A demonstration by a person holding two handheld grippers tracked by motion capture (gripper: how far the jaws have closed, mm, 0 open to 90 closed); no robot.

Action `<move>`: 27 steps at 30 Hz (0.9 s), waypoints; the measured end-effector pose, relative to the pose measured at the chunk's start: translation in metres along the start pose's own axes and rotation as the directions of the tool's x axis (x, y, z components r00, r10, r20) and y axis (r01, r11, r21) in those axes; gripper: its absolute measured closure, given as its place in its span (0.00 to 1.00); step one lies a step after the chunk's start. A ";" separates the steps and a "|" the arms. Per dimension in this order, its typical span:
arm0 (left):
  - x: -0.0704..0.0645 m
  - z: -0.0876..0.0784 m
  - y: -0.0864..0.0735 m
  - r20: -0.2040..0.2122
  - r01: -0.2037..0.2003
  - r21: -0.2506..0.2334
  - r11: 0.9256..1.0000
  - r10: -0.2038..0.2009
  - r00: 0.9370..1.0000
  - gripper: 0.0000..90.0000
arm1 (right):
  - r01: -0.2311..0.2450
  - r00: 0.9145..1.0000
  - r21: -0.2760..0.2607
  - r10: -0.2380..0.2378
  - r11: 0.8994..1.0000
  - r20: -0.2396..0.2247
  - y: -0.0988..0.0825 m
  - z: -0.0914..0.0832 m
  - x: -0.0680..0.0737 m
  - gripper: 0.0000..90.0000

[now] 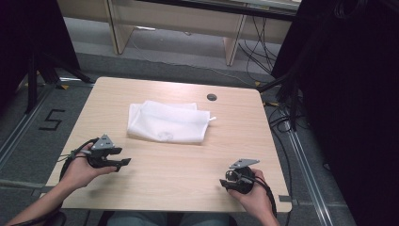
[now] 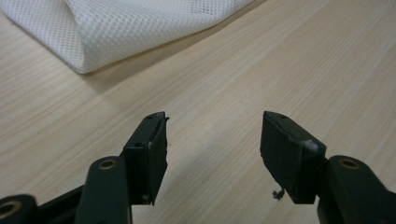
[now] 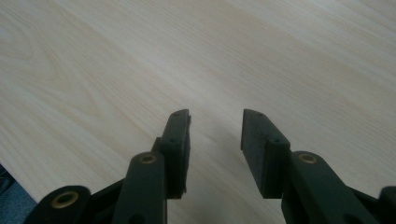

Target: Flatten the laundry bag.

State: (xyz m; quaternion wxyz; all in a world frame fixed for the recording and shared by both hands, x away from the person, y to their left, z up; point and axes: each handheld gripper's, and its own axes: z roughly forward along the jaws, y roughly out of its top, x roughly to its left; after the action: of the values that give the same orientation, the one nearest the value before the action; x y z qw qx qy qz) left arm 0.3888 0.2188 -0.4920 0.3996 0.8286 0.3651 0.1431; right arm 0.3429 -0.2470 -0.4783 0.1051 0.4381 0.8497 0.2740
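White mesh cloth [image 1: 168, 122] — folded, flat on table [image 1: 188, 165].

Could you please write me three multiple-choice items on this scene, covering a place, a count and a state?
1. Where does the white mesh cloth lie on the table?
A. Centre, toward the far side
B. Near right corner
C. Under the right hand

2. How many hand-held grippers are there?
A. One
B. Two
C. Three

3. What is the left hand-held gripper doing?
A. Clamping the cloth
B. Shut on nothing
C. Open, holding nothing

Answers: 1 A, the high view shows it beyond both hands; 2 B, one per hand, the right hand-held gripper included; 3 C, bare wood shows between its jaws.
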 end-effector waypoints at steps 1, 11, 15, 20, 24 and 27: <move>0.000 0.001 0.001 -0.001 -0.011 0.009 1.000 0.011 1.000 0.45 | -0.006 1.000 -0.001 0.006 1.000 -0.002 0.000 0.001 -0.001 0.70; -0.002 0.009 0.001 0.000 -0.047 0.013 0.999 0.047 0.999 0.47 | 0.012 1.000 0.010 -0.012 1.000 0.017 0.004 0.000 -0.002 0.71; -0.001 0.005 0.000 -0.006 -0.038 0.006 0.999 0.038 0.999 0.48 | 0.022 0.999 -0.012 -0.022 1.000 0.037 0.010 0.000 0.000 0.74; 0.003 0.004 0.005 -0.022 -0.021 -0.027 0.999 0.020 1.000 0.50 | 0.037 0.999 -0.023 -0.036 0.999 0.039 0.015 0.001 0.001 0.83; 0.012 0.005 0.011 -0.042 0.010 -0.059 0.998 -0.012 0.999 0.50 | -0.010 0.999 -0.028 0.011 1.000 0.035 0.020 0.003 -0.003 0.86; 0.016 0.007 0.016 -0.067 0.040 -0.077 0.996 -0.045 0.997 0.50 | -0.035 0.999 -0.022 0.036 0.999 0.034 0.026 0.005 -0.009 0.85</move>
State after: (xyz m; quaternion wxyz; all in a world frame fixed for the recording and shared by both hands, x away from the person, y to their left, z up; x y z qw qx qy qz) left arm 0.4116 0.2200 -0.4847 0.4207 0.7996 0.3904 0.1768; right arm 0.3681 -0.2403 -0.4688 0.1196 0.4567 0.8368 0.2773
